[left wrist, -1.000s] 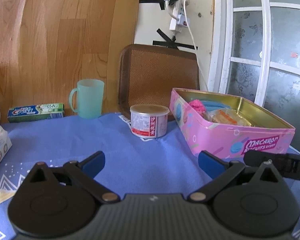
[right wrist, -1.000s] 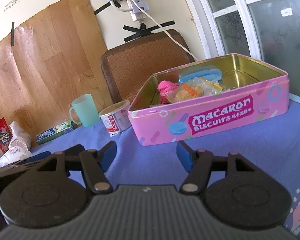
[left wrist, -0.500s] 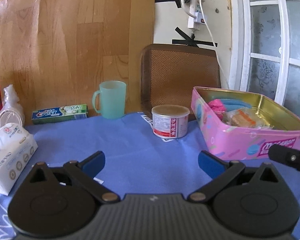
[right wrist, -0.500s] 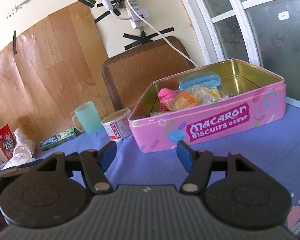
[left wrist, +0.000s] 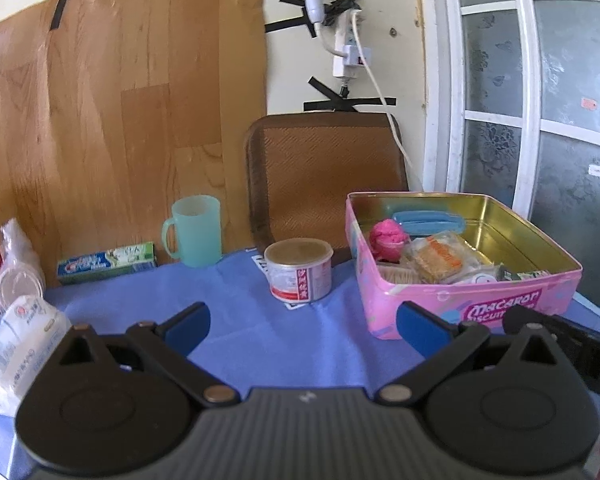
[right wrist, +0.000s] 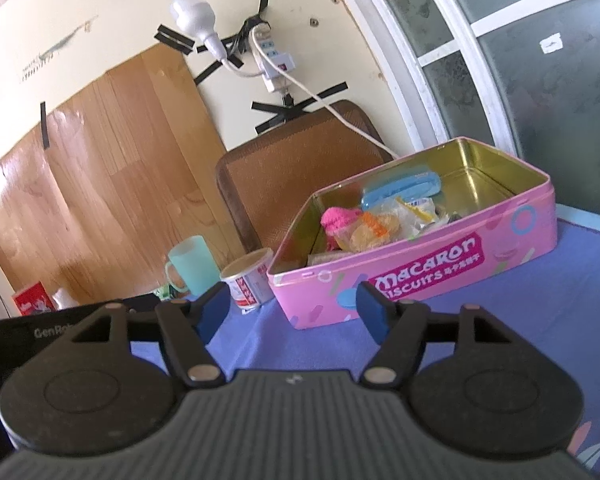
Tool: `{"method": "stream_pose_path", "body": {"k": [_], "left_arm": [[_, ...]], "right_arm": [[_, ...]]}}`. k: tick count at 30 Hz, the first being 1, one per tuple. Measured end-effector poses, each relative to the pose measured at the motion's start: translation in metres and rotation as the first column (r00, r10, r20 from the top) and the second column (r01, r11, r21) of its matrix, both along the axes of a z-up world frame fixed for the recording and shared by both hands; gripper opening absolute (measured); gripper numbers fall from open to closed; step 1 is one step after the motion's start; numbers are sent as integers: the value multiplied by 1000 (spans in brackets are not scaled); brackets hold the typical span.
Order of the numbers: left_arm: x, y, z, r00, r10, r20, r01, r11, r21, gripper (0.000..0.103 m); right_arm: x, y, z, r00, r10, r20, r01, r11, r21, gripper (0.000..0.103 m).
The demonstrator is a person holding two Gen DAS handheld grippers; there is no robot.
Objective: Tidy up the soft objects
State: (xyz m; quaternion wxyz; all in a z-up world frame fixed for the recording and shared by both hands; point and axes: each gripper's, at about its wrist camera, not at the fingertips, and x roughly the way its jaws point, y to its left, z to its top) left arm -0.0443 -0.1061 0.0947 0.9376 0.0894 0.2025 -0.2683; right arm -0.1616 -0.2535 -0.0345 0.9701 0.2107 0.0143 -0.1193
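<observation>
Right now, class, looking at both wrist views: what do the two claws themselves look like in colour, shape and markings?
Both look alike. The left claw and right claw each have a ribbed dark grey body, two round black discs, black link arms with silver pivot pins, and blue fingertips. In the right view, the black casing at left carries white lettering that begins "GenRo".

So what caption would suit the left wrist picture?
Open left gripper hovering over a blue tablecloth, facing a pink biscuit tin of soft things.
</observation>
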Motion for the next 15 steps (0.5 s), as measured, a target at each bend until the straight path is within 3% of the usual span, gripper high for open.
{"method": "stream_pose_path", "body": {"k": [8, 15], "left_arm": [[-14, -14, 1, 998, 5, 60, -9, 998, 68, 103], [-15, -17, -2, 999, -6, 32, 3, 996, 93, 103]], "right_arm": [[-9, -6, -5, 1000, -4, 12, 4, 1000, 27, 72], [-12, -10, -8, 1000, 6, 18, -6, 999, 43, 72]]}}
